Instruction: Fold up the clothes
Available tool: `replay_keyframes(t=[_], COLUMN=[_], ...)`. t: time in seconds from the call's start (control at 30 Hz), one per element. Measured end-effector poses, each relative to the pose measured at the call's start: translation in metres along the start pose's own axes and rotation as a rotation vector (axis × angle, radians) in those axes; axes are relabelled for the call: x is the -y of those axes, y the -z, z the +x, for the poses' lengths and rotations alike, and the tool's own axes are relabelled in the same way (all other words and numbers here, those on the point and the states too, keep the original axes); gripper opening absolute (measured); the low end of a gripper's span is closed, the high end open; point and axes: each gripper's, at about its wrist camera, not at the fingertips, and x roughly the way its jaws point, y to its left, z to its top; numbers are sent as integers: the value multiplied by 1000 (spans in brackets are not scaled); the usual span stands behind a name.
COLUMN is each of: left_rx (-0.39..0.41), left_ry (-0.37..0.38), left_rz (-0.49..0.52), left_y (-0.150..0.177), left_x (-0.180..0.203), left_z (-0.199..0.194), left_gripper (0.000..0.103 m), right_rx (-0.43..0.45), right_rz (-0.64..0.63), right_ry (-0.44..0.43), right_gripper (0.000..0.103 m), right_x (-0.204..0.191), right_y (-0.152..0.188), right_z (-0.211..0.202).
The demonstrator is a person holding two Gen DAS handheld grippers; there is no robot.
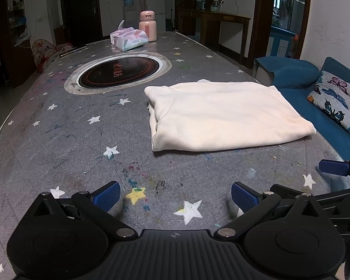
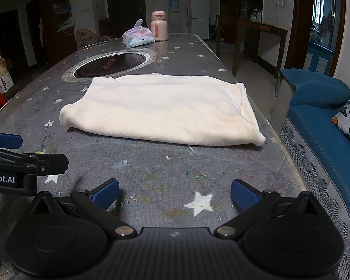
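Grey star-print table (image 1: 58, 140) fills both views, living room behind. On it we see the cream garment (image 2: 161, 109) already folded into a flat rectangular bundle, lying toward the sofa-side edge of the table, near side clear of clutter. We judge the fold complete or near it. Left gripper (image 1: 175, 196) and right gripper (image 2: 173, 193) both sit short of the garment, fingers spread wide, holding nothing, set side by side. Inset hob (image 1: 119, 72), tissue pack (image 1: 129, 38) and pink flask (image 1: 147, 25) stand beyond the garment, well apart from it.
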Motion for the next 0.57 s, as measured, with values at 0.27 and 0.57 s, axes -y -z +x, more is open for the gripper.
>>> replay_keyframes(t=[0.27, 0.57], left_rx=[5, 10], left_ry=[0, -1], left_rz=[6, 11], left_y=[0, 0], left_x=[1, 2], left_z=[-1, -1], left_gripper=[103, 103], right_rx=[1, 2], right_rz=[1, 2], right_ry=[3, 4], right_gripper=[103, 103], right_x=[1, 1], right_y=[1, 1], right_z=[-1, -2])
